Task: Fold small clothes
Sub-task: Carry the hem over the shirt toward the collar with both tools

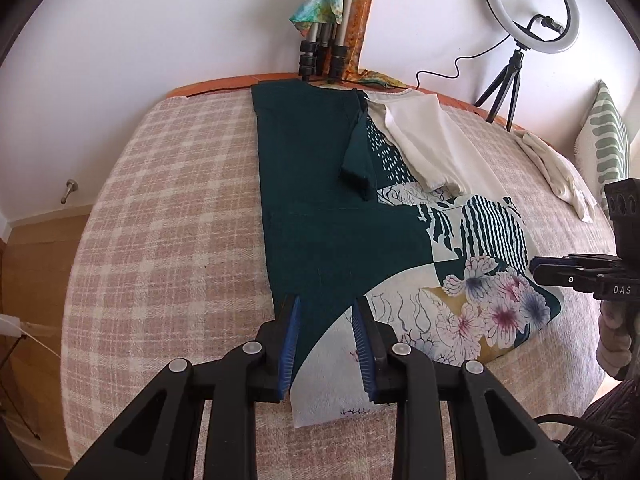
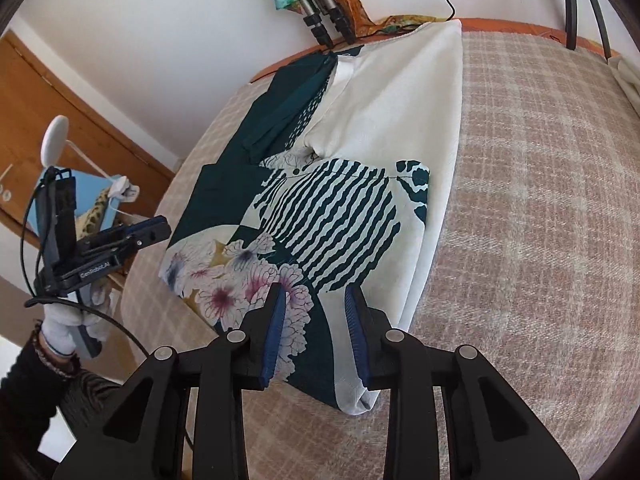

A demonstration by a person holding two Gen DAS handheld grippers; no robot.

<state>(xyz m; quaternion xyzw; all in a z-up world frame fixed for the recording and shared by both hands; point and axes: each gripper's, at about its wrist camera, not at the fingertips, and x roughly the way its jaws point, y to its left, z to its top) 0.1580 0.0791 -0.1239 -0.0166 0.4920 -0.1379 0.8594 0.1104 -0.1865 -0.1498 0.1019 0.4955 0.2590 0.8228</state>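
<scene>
A patterned garment [image 1: 340,236] in dark green, white stripes and flowers lies lengthwise on the checked bed, both sides folded toward the middle. It also shows in the right wrist view [image 2: 332,216]. My left gripper [image 1: 326,340] is open, its fingers straddling the garment's near left hem. My right gripper [image 2: 314,332] is open, its fingers straddling the near right hem. The right gripper also shows at the edge of the left wrist view [image 1: 538,270], and the left gripper in the right wrist view [image 2: 166,226].
The pink checked bedspread [image 1: 168,240] covers the bed. A white cloth [image 1: 560,172] lies at the far right. A ring light on a tripod [image 1: 528,4], a tripod with scarves [image 1: 324,48] and a striped cushion [image 1: 608,136] stand behind. Wooden floor [image 1: 24,280] lies left.
</scene>
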